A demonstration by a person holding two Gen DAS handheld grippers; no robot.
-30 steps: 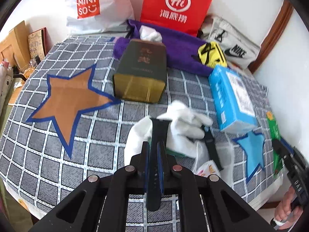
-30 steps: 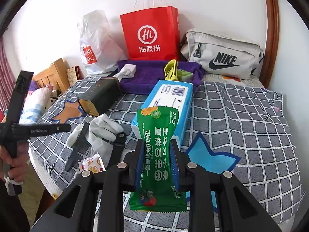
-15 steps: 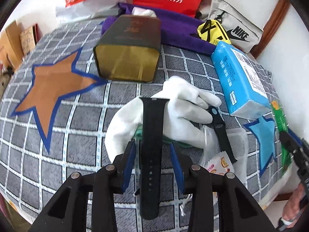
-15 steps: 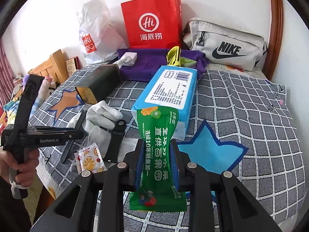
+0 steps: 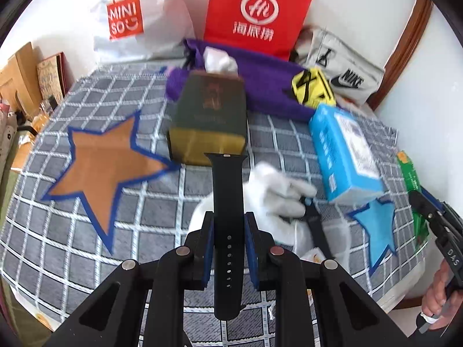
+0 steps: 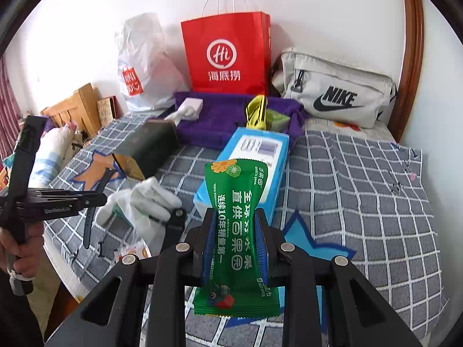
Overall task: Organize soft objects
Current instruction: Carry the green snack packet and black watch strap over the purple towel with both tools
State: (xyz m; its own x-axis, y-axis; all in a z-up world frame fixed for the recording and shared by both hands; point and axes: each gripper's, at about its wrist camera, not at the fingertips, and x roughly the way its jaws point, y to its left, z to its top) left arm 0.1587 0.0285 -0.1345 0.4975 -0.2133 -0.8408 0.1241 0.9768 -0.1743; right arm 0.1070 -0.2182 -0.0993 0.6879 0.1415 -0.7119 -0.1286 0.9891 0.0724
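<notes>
Nearest the left camera, the left gripper (image 5: pixel 228 228) has just narrowed its jaws again onto the black watch strap (image 5: pixel 227 202). Half a second ago the pads stood apart with the strap lying loose between them on the white glove (image 5: pixel 275 190); now they press the strap from both sides, and it rises off the bedding toward the camera, its wide end showing against the dark green box (image 5: pixel 208 121). A second ago the same strap was pinched edge-on, so this looks like a release and regrip that turned it flat to the pads. That suggests the strap is now more securely held and ready to be carried to wherever the soft items are being gathered.

The right gripper (image 6: pixel 234 231) has changed nothing: it stays clamped on the green wet-wipes packet (image 6: pixel 237 225), held clear of the checked bedspread (image 6: pixel 361 202), with the packet squeezed into a waist between the pads.

Just beyond the glove lie a second black strap piece (image 5: pixel 314 225) and a clear bag with an orange-printed sachet (image 6: pixel 131 250). Further on sits the blue tissue pack (image 5: pixel 344 156), then the purple towel (image 5: pixel 269 86) with a yellow pouch (image 5: pixel 314 88) on it. Against the wall stand the red paper bag (image 5: pixel 257 14), the white Miniso bag (image 5: pixel 139 20) and the grey Nike bag (image 6: pixel 335 95).
</notes>
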